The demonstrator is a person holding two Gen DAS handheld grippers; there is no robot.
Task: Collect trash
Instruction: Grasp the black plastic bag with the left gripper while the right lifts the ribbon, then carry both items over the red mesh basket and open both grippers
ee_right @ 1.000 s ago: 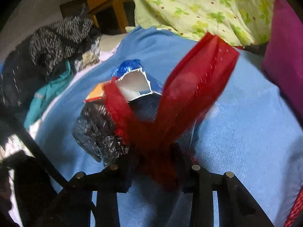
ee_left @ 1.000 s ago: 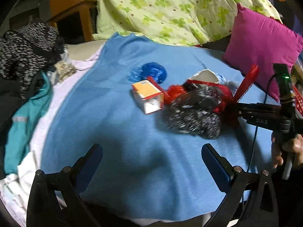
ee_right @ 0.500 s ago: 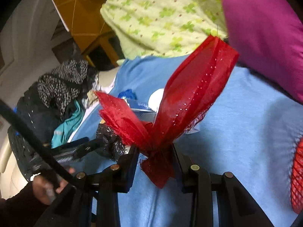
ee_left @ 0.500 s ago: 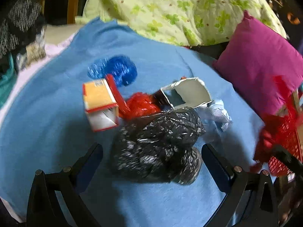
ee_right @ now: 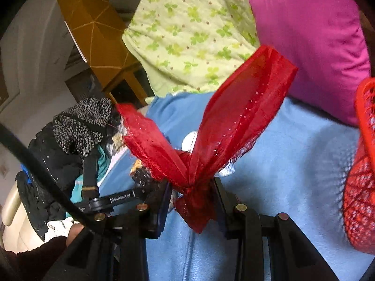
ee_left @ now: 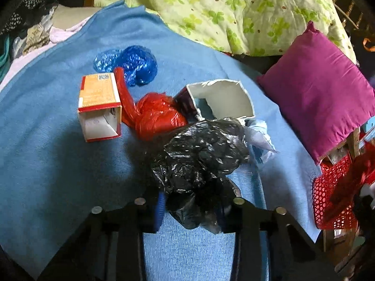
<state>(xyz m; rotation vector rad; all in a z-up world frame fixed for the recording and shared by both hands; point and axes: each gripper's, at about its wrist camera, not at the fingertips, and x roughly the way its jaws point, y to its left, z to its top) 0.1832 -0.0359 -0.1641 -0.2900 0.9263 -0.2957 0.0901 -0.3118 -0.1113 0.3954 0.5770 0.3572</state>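
My left gripper (ee_left: 191,207) is shut on a crumpled black plastic bag (ee_left: 199,159) lying on the blue blanket (ee_left: 58,164). Behind it lie a red plastic bag (ee_left: 152,114), an orange and white carton (ee_left: 99,107), a torn white box (ee_left: 222,98), a blue crumpled wrapper (ee_left: 133,65) and a pale blue scrap (ee_left: 260,138). My right gripper (ee_right: 191,199) is shut on a red ribbon bow (ee_right: 211,128), held above the blanket (ee_right: 293,175). A red mesh basket (ee_right: 361,187) stands at the right; it also shows in the left wrist view (ee_left: 332,201).
A magenta pillow (ee_left: 321,89) lies at the right and a green clover quilt (ee_left: 222,7) at the back. A pile of dark clothes (ee_right: 70,145) sits to the left of the bed. The left gripper's body (ee_right: 112,201) shows in the right wrist view.
My left gripper has moved forward and closed on the black bag. My right gripper has carried the red ribbon bow rightward, next to the red basket.
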